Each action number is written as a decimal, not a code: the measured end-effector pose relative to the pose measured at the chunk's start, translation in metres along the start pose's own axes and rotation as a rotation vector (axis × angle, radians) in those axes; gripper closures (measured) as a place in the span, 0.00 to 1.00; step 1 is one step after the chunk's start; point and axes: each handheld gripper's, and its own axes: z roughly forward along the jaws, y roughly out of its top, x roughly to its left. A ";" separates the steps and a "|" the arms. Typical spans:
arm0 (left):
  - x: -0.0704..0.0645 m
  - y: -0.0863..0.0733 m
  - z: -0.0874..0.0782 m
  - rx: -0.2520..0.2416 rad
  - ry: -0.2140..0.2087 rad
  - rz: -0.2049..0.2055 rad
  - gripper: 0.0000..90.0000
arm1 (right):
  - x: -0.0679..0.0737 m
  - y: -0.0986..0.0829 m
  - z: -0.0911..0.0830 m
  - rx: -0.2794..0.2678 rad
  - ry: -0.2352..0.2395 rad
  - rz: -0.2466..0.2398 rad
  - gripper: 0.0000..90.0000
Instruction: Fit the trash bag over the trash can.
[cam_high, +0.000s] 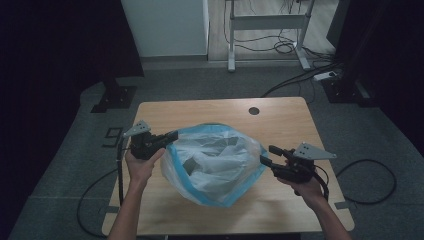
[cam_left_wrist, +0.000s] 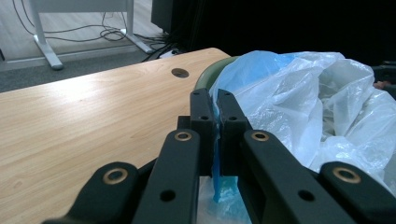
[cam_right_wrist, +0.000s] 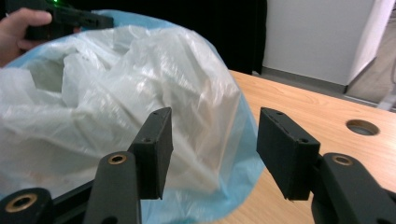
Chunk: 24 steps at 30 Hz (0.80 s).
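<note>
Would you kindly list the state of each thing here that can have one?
plastic bag: mouth open, blue rim pulled to the left side
left gripper: shut on the bag's blue rim
right gripper: jaws open, at the bag's other side, holding nothing
green bowl: upright behind the bag, mostly hidden

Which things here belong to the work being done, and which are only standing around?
Part of the work:
- bag, clear plastic with a blue rim
- left gripper, shut on the bag's rim
- right gripper, open beside the bag
- green bin under the bag

Only standing around:
- table
- white frame
- floor cables
</note>
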 end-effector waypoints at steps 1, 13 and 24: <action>0.000 0.000 0.000 -0.001 -0.001 -0.001 0.97 | -0.002 0.001 0.002 -0.003 0.006 0.003 0.50; 0.002 0.000 0.001 -0.008 0.003 -0.002 0.98 | -0.014 0.002 0.024 0.001 0.129 0.017 0.84; 0.009 0.000 0.003 -0.036 0.028 -0.010 0.99 | -0.007 0.013 0.036 0.014 -0.016 -0.039 0.99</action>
